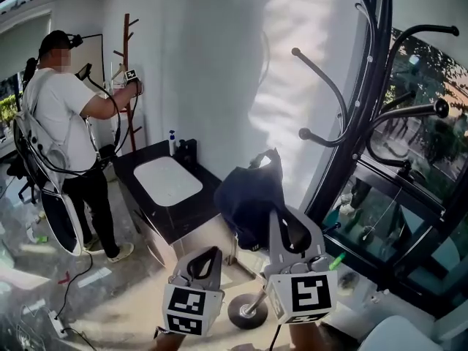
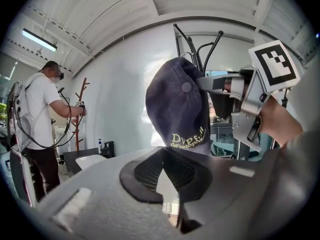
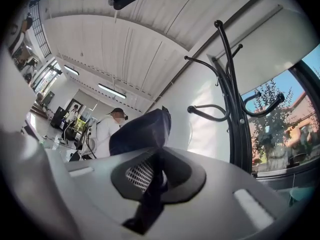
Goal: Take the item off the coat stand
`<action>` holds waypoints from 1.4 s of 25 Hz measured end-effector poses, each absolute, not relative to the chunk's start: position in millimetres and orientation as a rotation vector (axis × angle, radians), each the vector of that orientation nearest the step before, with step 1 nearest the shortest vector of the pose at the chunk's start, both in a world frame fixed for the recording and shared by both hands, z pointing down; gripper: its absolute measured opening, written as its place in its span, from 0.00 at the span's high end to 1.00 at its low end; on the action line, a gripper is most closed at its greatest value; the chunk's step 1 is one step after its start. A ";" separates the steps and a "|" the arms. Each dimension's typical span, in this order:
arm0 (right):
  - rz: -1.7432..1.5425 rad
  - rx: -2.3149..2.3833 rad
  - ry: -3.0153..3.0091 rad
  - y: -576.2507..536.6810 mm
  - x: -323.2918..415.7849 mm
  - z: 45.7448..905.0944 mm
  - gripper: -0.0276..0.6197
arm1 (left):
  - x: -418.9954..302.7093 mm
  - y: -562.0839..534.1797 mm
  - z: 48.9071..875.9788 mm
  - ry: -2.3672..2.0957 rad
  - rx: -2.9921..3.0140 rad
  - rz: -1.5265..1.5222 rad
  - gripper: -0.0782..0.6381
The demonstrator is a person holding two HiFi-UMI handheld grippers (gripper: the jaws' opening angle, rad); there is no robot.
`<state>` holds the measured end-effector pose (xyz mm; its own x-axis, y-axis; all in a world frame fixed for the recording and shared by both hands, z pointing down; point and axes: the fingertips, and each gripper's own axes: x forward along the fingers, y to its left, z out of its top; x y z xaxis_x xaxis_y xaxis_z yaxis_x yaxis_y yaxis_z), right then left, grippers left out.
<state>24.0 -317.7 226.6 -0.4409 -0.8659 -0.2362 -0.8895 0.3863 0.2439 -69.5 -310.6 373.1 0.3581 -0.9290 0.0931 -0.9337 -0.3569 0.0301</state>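
Note:
A navy cap (image 1: 252,196) with yellow lettering hangs free of the black coat stand (image 1: 365,123), to the stand's left, with no hook touching it. My right gripper (image 1: 281,221) is shut on the cap's fabric from below; in the right gripper view the cap (image 3: 142,129) rises from between the closed jaws, the coat stand (image 3: 232,99) behind it. My left gripper (image 1: 210,253) is lower left of the cap, shut, with nothing in it. In the left gripper view the cap (image 2: 177,104) hangs just beyond the left gripper (image 2: 162,166), and the right gripper (image 2: 220,84) grips it from the right.
A person in a white shirt (image 1: 69,108) stands far left at a wooden coat stand (image 1: 128,72). A black table (image 1: 146,207) carries a white tray (image 1: 167,180) and a bottle. The stand's round base (image 1: 247,311) sits on the floor. A window wall (image 1: 409,218) runs along the right.

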 end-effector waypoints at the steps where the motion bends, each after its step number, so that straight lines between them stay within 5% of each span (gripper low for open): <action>1: 0.503 -1.619 2.572 -316.5 20.9 233.7 0.92 | -74.1 -310.3 372.9 -1.746 2.514 0.089 0.88; 35: 0.009 -1.747 2.781 -274.6 -24.1 438.1 0.91 | -128.3 -264.2 452.7 -1.794 2.358 0.238 0.88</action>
<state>-24.1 -274.6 438.1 -0.4266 -0.8968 0.1173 -0.8960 0.4367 0.0804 -128.3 -264.2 452.7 0.2637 -0.9374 0.2275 -0.9643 -0.2622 0.0374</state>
